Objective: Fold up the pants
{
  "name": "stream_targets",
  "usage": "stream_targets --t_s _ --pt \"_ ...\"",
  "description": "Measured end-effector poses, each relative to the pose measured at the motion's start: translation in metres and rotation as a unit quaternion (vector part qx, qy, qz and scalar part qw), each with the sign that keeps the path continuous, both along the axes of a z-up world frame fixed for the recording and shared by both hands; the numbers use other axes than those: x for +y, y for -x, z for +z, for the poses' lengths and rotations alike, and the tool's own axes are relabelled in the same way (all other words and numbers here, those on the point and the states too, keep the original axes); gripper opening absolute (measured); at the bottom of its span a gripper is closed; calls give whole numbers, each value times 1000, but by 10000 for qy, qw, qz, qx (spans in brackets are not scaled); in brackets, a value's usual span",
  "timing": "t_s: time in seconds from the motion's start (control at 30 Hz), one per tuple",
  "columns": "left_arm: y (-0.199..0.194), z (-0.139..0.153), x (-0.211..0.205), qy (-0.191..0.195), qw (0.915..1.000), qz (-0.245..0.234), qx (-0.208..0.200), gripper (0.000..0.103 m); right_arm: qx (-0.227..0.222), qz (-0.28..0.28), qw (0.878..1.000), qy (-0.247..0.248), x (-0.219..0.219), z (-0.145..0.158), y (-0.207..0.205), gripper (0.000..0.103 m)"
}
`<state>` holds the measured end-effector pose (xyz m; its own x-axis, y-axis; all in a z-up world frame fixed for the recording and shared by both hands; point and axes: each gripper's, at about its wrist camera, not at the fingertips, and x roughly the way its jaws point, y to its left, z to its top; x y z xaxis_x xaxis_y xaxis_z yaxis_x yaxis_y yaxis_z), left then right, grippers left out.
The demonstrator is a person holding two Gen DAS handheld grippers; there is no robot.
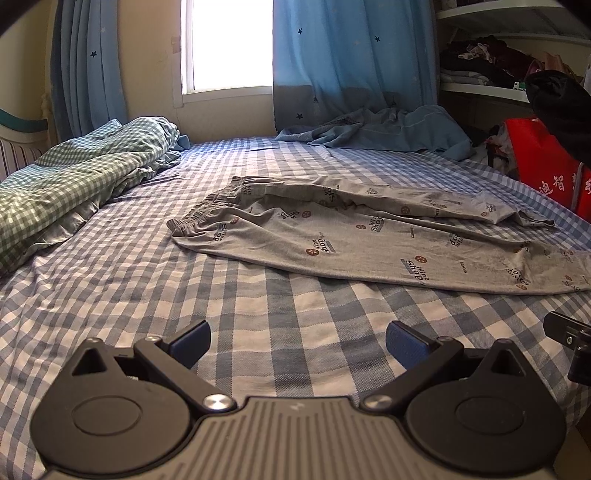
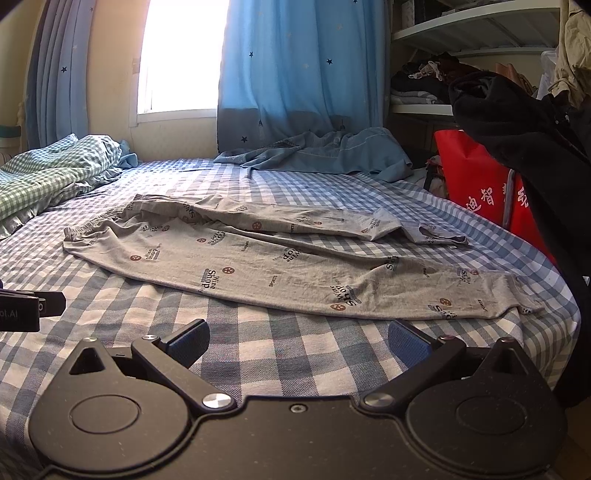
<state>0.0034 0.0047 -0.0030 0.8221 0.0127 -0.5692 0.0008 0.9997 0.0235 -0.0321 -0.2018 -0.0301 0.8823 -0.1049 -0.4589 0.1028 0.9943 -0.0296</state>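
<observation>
While both hand-held grippers (image 1: 297,341) (image 2: 298,341) gape wide and empty, we should pinch the grey printed cotton pants (image 1: 369,240) at waistband and hems.

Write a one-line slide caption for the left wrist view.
Open left gripper hovers over a checked bed, grey pants spread unfolded ahead.

Both wrist cameras sit low over the near edge of the bed (image 1: 110,295), looking along open fingers toward the far edge and the window (image 1: 229,44). The left view stands nearer the left side, the right view nearer the right edge. Both take in the pants (image 2: 258,266) mid-bed, the blue curtain (image 2: 295,74) and the shelves (image 2: 461,33); each catches the other gripper at its frame edge.
</observation>
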Motion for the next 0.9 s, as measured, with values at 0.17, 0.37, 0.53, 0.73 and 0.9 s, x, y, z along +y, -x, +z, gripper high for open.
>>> stream_targets --t_s 0.17,0.37,0.53,0.73,0.9 --pt "0 1 1 2 10000 -1 -3 103 9 -4 10000 -1 0 0 0 102" --pt "0 3 2 -20 10000 4 -5 103 8 1 10000 -4 1 0 -1 102" --pt "0 3 2 -28 10000 4 -3 103 11 2 10000 -7 1 2 0 102" --pt "-3 4 3 -51 10000 9 27 103 17 3 10000 -8 1 -2 -4 102" --pt "-6 3 4 -65 10000 15 48 103 30 -2 10000 -3 0 -1 -4 102"
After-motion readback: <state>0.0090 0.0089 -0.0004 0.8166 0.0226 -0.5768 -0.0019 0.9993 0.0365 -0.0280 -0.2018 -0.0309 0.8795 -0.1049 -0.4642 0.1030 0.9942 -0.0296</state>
